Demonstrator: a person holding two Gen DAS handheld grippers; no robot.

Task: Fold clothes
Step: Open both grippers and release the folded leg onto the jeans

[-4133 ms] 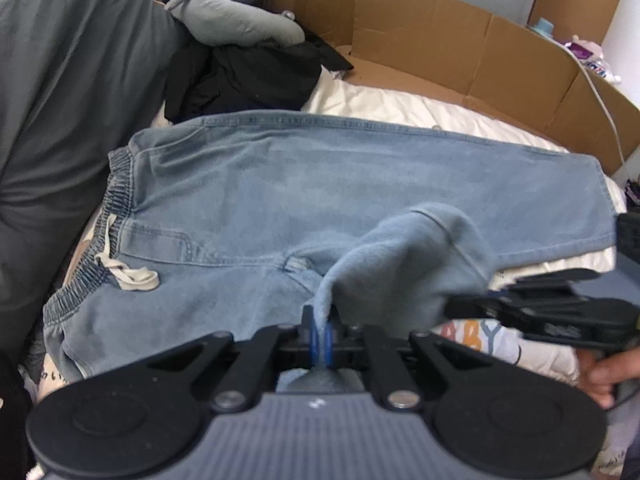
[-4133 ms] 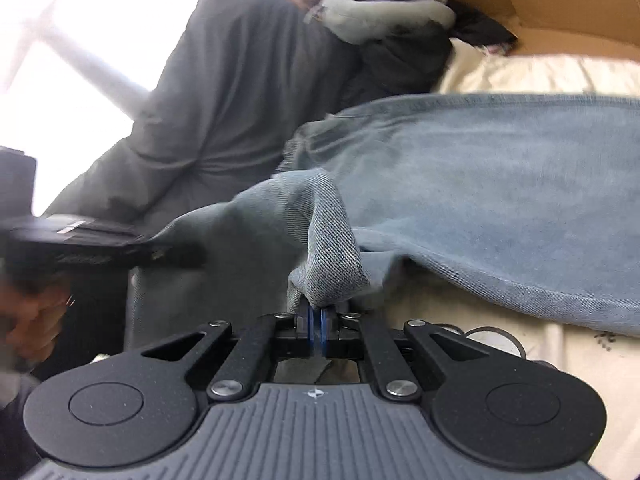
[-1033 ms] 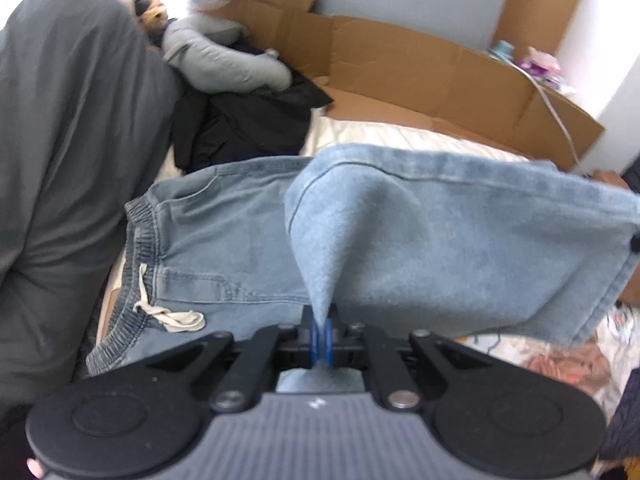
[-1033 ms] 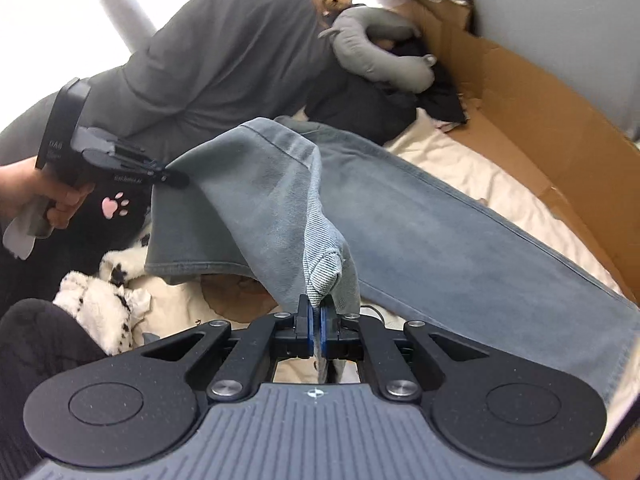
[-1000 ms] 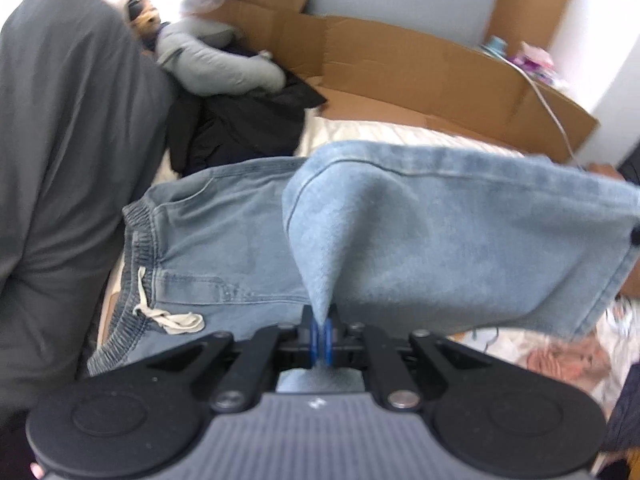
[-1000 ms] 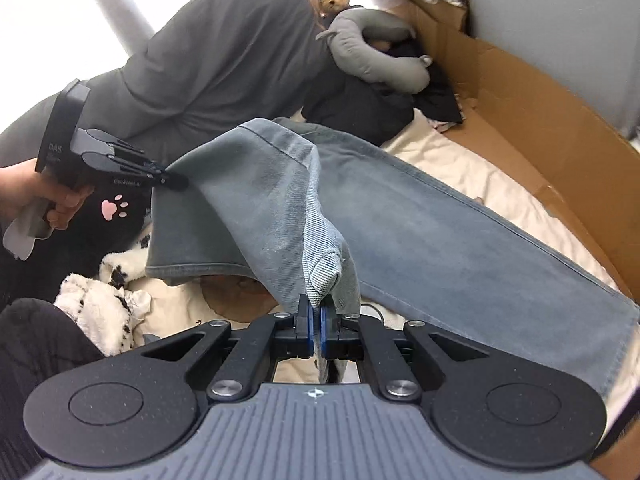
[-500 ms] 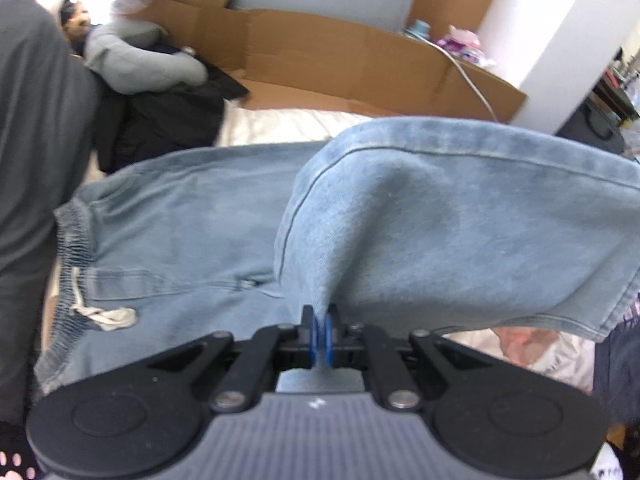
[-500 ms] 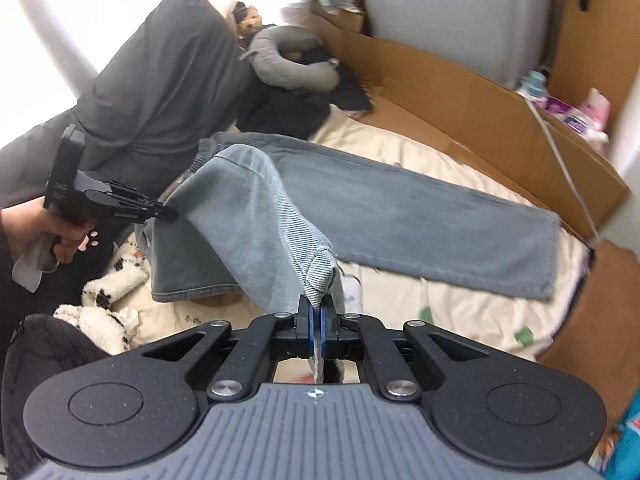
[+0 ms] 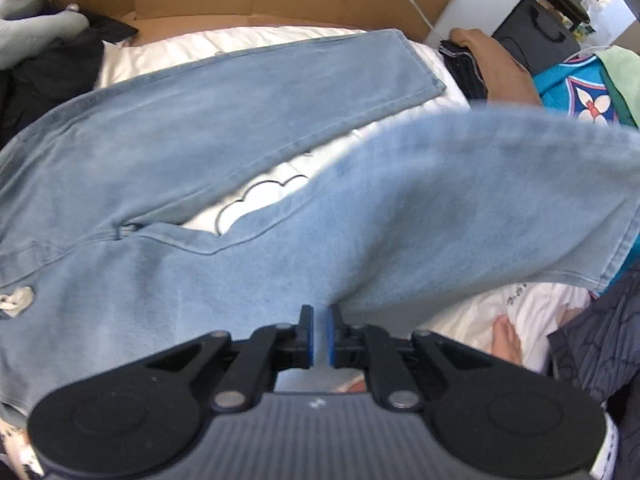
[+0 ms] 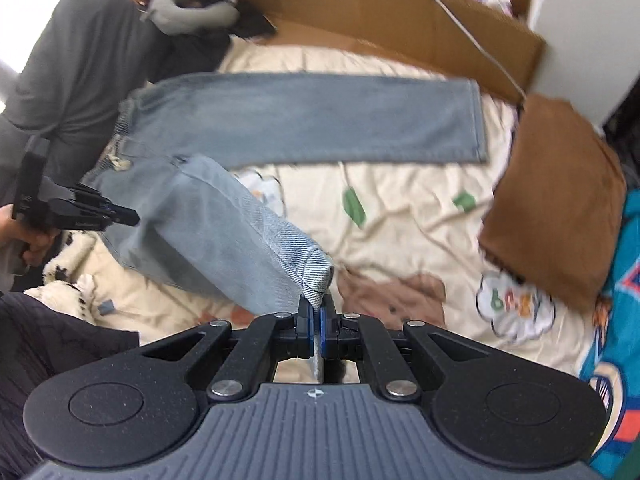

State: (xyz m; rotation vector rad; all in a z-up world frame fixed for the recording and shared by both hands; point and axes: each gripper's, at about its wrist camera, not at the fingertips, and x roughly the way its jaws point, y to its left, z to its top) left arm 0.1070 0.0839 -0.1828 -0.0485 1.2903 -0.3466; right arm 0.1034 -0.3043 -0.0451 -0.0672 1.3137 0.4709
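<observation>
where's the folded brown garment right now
In the right wrist view, the brown garment lies at the bed's right edge, beyond the jeans hem, beside a teal cloth.

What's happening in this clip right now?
A person with a gripper in each hand is folding light blue jeans on a bed. The right gripper is shut on the hem of one leg, lifted off the bed. The left gripper is open with nothing between its pads, beside the same leg. The other leg lies flat across the bed.

Cream printed bedsheet (image 10: 400, 220); cardboard panels (image 10: 400, 28) along far edge; white wall (image 10: 580, 40) right; bright daylight upper left.
</observation>
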